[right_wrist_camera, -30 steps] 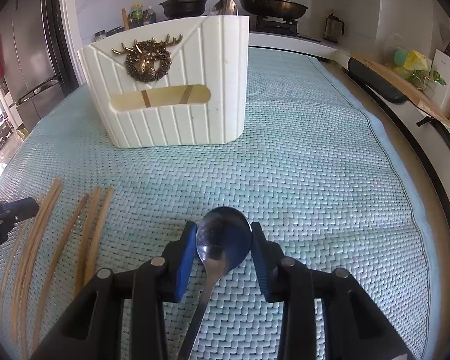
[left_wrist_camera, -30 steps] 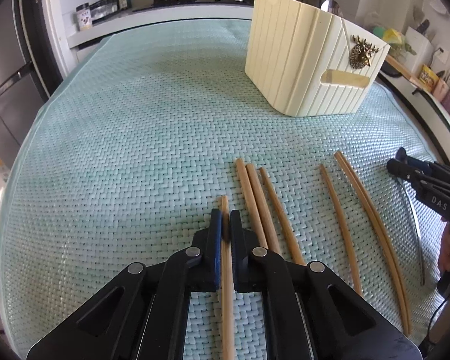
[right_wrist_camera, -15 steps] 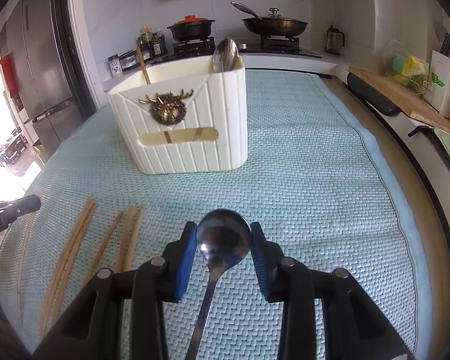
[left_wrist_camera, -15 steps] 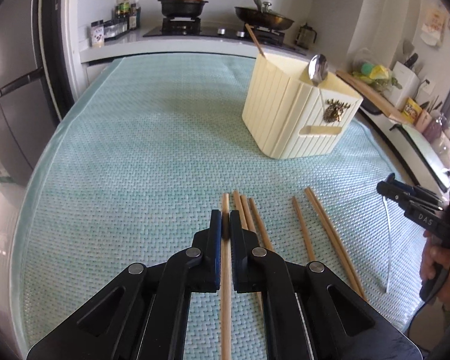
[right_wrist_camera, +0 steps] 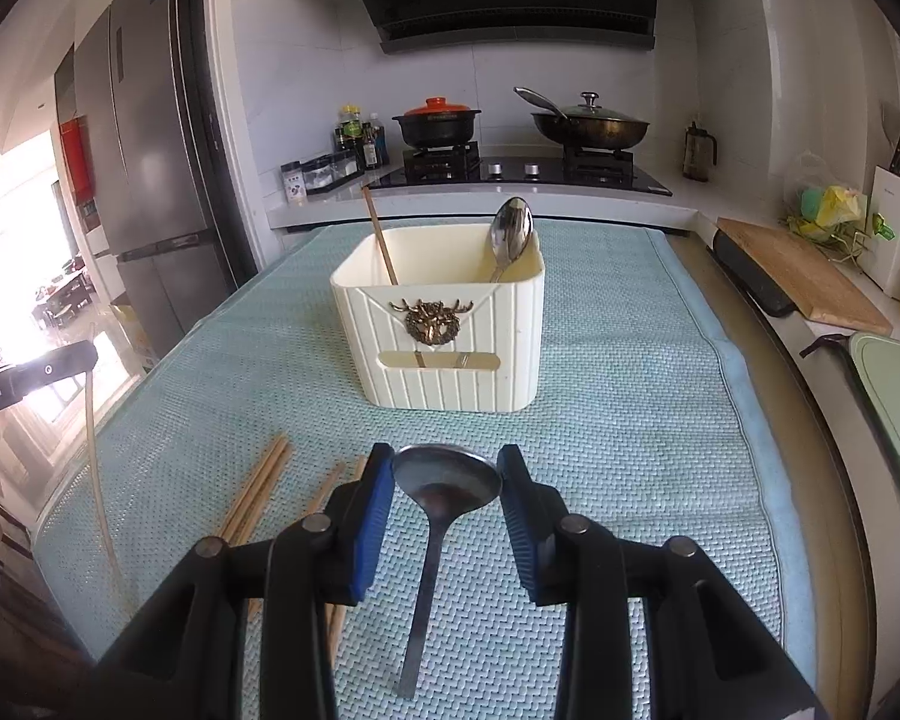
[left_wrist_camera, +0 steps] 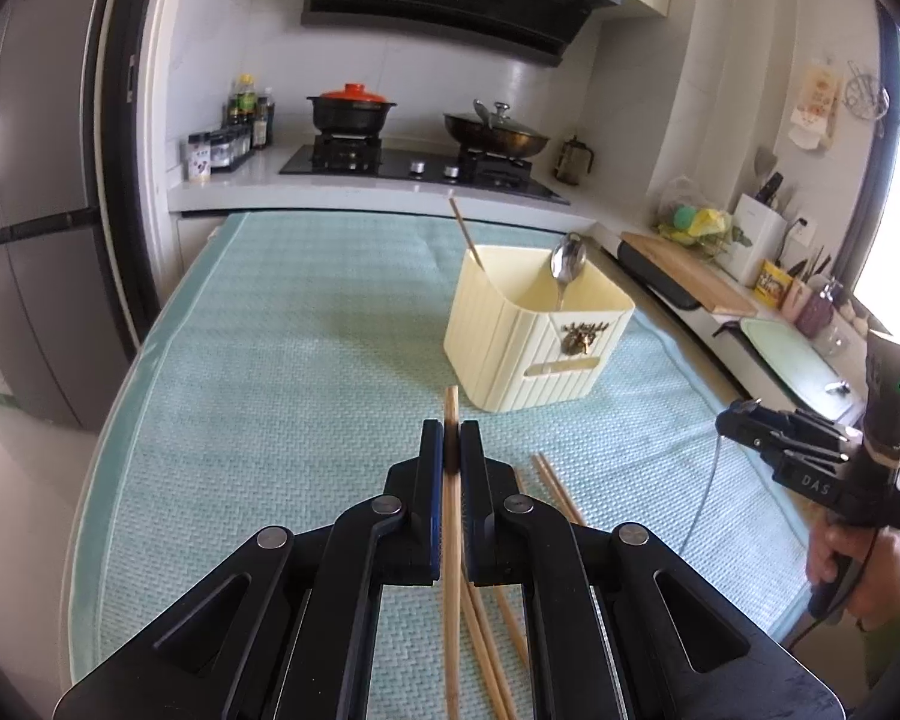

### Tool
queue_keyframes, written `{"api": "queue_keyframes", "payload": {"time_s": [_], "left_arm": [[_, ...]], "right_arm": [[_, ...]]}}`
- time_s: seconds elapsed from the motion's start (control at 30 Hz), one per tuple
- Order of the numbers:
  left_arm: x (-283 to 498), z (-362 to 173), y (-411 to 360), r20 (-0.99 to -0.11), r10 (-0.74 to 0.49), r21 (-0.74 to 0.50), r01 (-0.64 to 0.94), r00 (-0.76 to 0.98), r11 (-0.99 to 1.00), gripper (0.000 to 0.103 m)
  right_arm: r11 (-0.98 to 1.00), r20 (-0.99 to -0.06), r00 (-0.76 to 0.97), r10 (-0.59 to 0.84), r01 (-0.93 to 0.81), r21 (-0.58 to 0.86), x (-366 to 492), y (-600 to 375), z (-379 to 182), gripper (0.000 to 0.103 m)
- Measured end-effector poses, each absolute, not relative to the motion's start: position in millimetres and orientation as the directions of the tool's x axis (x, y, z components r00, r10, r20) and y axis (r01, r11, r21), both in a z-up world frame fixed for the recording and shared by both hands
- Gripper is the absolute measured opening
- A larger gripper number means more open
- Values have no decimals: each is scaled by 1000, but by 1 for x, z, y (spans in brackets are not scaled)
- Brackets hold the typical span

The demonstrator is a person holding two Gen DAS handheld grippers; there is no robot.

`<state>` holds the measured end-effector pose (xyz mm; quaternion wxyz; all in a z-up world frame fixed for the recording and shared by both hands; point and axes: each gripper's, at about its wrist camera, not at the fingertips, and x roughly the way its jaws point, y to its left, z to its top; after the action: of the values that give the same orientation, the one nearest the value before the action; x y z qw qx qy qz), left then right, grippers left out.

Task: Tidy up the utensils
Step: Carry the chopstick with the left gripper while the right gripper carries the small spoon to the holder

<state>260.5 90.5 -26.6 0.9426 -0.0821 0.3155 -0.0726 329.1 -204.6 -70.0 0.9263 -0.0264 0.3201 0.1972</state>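
Two grippers are up over the pale green mat point(right_wrist_camera: 630, 372), each with a utensil. The left gripper point(left_wrist_camera: 451, 450) has its fingers pressed together on a single wooden chopstick point(left_wrist_camera: 450, 546), which runs straight out between the blue pads and pokes a little past the tips, lifted clear of the mat. The right gripper point(right_wrist_camera: 447, 480) has its fingers on either side of a metal spoon point(right_wrist_camera: 444, 483), the blue pads touching the edges of the bowl, the bowl facing up and the handle hanging back and down beneath the gripper.

Ahead of both stands the cream utensil holder point(right_wrist_camera: 444, 348), a ribbed box with a brass deer-head badge point(right_wrist_camera: 431, 321) on its front, sitting upright on the mat. Inside it one chopstick point(right_wrist_camera: 379, 237) leans at the left and a second spoon point(right_wrist_camera: 510, 237) stands bowl-up at the right; whether an inner wall divides the two I cannot tell.

Several loose chopsticks point(right_wrist_camera: 258, 492) lie on the mat, near its front edge to the left of the right gripper and partly hidden beneath the left one.

Behind the mat the counter carries a hob point(right_wrist_camera: 522, 171) with a black pot with an orange lid point(right_wrist_camera: 438, 123) and a lidded wok point(right_wrist_camera: 588, 123). A tall grey fridge point(right_wrist_camera: 150, 180) stands on the left, and a wooden cutting board point(right_wrist_camera: 804, 276) lies along the right-hand counter.
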Motion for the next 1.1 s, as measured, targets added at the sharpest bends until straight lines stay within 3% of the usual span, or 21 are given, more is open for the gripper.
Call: {"api": "queue_keyframes", "payload": {"time_s": [0.77, 1.1], "left_arm": [[273, 17, 96, -503, -242, -256, 124, 830, 959, 3], [321, 72, 92, -451, -286, -278, 172, 845, 945, 3]], "right_arm": [[903, -521, 766, 376, -429, 21, 309, -193, -11, 35], [895, -482, 788, 383, -445, -16, 345, -185, 39, 35]]}}
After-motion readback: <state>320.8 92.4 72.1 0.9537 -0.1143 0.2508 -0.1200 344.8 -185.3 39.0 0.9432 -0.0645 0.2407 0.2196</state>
